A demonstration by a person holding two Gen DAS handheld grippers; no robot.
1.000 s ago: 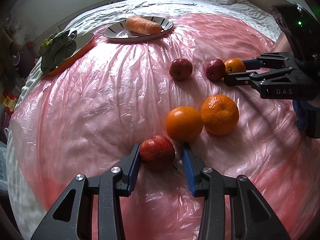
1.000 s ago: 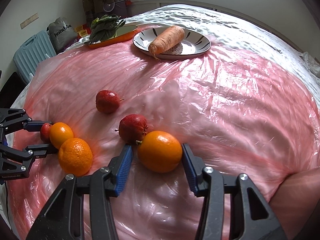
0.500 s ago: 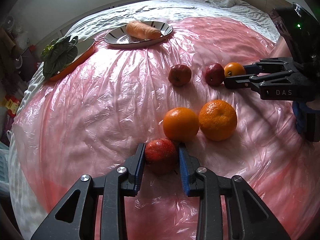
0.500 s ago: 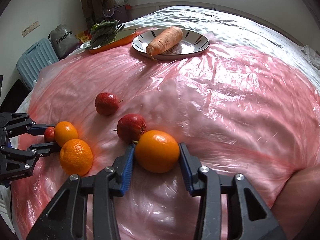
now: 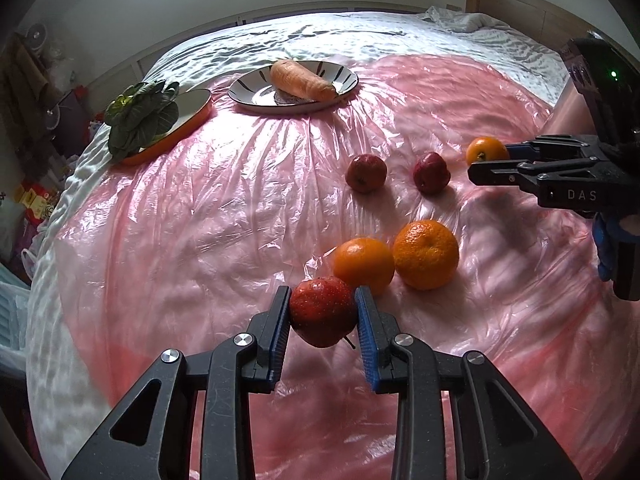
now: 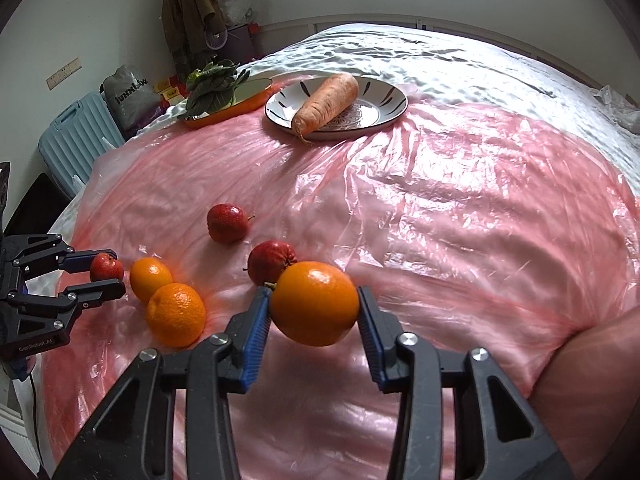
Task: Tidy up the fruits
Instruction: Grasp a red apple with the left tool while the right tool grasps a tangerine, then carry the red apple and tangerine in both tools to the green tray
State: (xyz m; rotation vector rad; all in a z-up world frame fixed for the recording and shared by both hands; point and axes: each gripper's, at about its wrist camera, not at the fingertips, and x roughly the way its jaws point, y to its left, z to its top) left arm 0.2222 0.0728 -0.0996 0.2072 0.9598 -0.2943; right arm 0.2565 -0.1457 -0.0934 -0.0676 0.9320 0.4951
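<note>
On the pink plastic sheet (image 5: 248, 216) we hold an apple (image 5: 323, 311) in the left gripper (image 5: 322, 322) and an orange (image 6: 314, 303) in the right gripper (image 6: 313, 322), fingers closed on each, both seemingly lifted. Round skins could slip; apple may bump the nearby orange (image 5: 363, 265).

A pink plastic sheet (image 5: 224, 216) is spread over a white-sheeted bed (image 5: 360, 36). Far ahead of the tongs, a carrot (image 6: 326, 102) is laid on a patterned plate (image 6: 384, 110). Left of it, leafy greens (image 6: 212, 88) are set on an orange tray (image 6: 256, 94). A blue suitcase (image 6: 76, 140) is stood off the bed, far left.
</note>
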